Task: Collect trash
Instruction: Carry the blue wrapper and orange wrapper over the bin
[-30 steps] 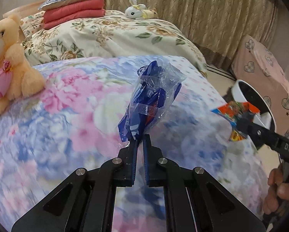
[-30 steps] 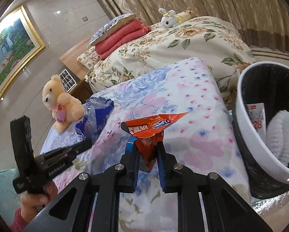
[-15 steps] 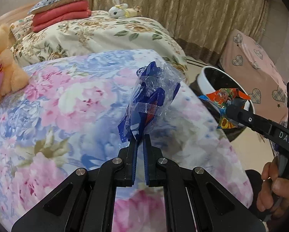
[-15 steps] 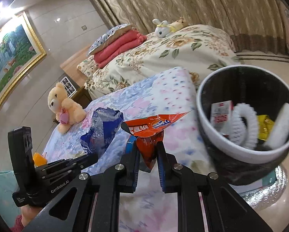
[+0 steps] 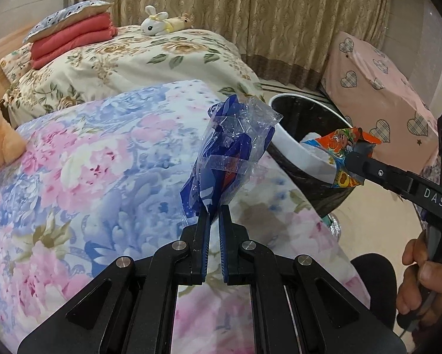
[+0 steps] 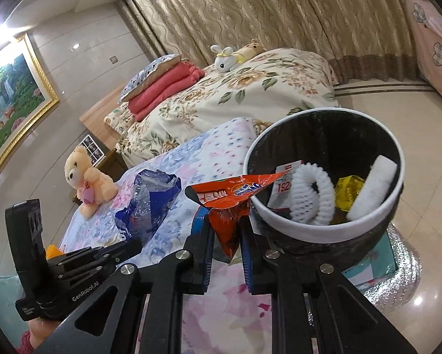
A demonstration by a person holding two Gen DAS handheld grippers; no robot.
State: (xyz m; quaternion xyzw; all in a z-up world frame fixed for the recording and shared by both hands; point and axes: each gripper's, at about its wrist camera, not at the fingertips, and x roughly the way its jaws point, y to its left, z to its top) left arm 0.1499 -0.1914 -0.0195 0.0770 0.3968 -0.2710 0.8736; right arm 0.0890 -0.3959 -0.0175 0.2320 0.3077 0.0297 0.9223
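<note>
My left gripper (image 5: 214, 210) is shut on a crumpled blue and clear plastic wrapper (image 5: 231, 153), held above the floral bed near its foot end; the wrapper also shows in the right wrist view (image 6: 148, 206). My right gripper (image 6: 226, 216) is shut on an orange snack packet (image 6: 234, 194), held just left of the bin's rim; the packet also shows in the left wrist view (image 5: 343, 155). The round black bin with a white rim (image 6: 309, 227) stands on the floor beside the bed and holds several pieces of trash. It also shows in the left wrist view (image 5: 297, 147).
A floral bedspread (image 5: 88, 177) covers the near bed. A teddy bear (image 6: 86, 177) sits on it at the left. A second bed (image 5: 150, 56) behind carries folded red blankets and a plush rabbit. A pink heart-print cover (image 5: 377, 88) stands at the right.
Both grippers have moved right toward the bin with their wrappers held. The bin now looms larger and closer in both views; the orange packet is at its rim.
</note>
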